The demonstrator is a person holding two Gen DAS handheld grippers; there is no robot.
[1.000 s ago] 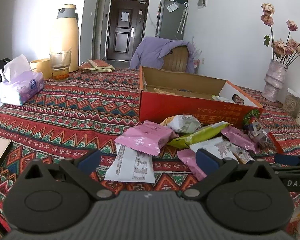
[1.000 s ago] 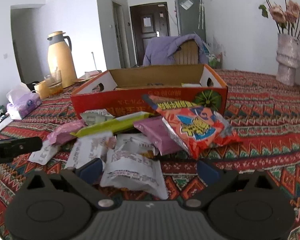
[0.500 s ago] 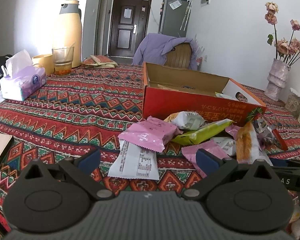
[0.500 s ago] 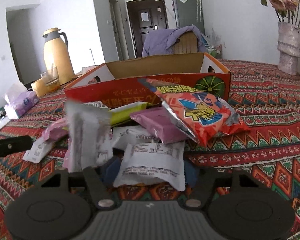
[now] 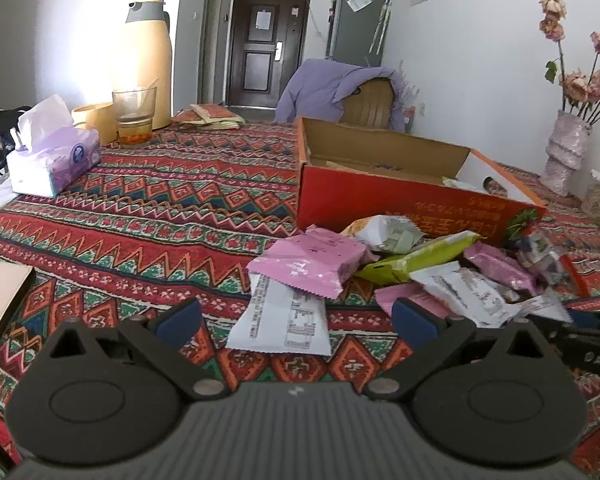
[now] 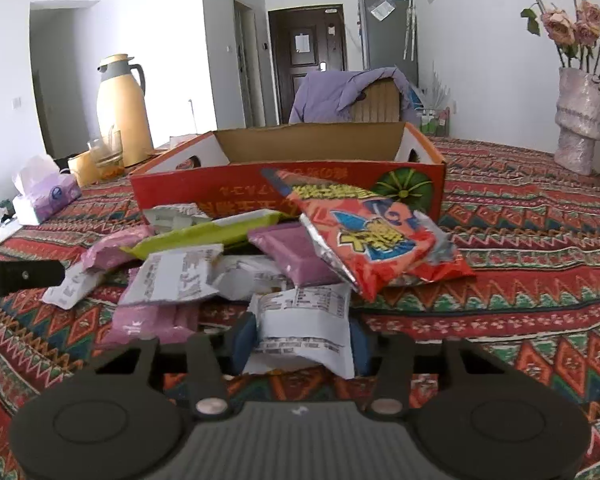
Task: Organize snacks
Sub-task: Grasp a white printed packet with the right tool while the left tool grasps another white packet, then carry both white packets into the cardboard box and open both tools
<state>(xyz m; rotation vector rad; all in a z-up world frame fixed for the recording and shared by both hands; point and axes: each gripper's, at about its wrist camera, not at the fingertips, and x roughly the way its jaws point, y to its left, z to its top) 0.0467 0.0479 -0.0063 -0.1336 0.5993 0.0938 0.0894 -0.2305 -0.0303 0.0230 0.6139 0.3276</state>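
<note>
In the left wrist view, the left gripper (image 5: 296, 318) sits at the bottom of the frame with its blue-tipped fingers spread wide and nothing between them. Just ahead, at centre, a white printed snack packet (image 5: 281, 322) lies flat on the red patterned tablecloth (image 5: 148, 216), partly under a pink foil snack packet (image 5: 312, 264). To the right are more loose packets, among them a lime-green wrapper (image 5: 416, 258). Behind the pile, right of centre, stands the open red cardboard box (image 5: 396, 204); a few items seem to lie inside, though its contents are mostly hidden. By my judgement the sorting is at an early stage, most of the snacks being outside the box. At upper left a purple tissue pack (image 5: 54, 160), a glass tumbler (image 5: 134, 116) and a tall beige thermos (image 5: 142, 64) stand well apart from the pile.

In the right wrist view, the right gripper (image 6: 300, 344), bottom centre, is pinched onto a white snack pouch with black print (image 6: 304, 328) at the near edge of the pile. A large red-orange crisp bag (image 6: 374, 240) leans against the box front just beyond. It overlaps a purple packet (image 6: 292, 254) and probably stands in the way of a straight path to the box.
</note>
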